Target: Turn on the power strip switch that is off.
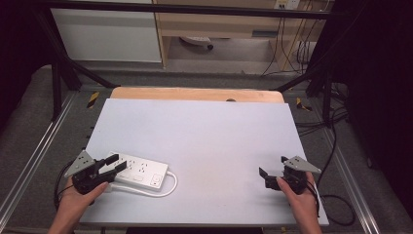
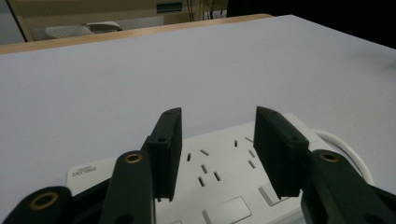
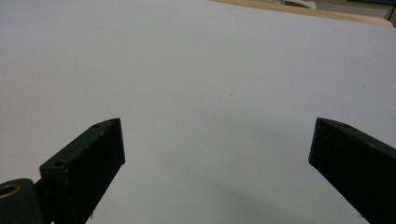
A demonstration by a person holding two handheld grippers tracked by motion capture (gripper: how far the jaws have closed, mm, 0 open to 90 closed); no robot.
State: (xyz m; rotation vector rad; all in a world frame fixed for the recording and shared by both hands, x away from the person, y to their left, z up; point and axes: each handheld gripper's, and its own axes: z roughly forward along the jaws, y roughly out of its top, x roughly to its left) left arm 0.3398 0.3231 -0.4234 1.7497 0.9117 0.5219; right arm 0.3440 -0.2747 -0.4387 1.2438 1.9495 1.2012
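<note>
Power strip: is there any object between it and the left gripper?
No, nothing visible stands between them. The left gripper hangs directly over the power strip, jaws apart, with only the strip's white top below.

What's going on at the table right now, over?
Left tongs open over white power strip. Right tongs open, holding nothing, over bare table. Nothing in the way.

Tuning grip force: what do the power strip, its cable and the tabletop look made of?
Power strip: likely hard moulded plastic, white, smooth with a slight sheen; crisp socket slots and a printed logo show in the left gripper view. Its cable: probably flexible rubber or PVC sheath, white, lying in a soft curve. Tabletop: matte white sheet, maybe laminate or painted board, over a wood-look base showing at the far edge.
</note>
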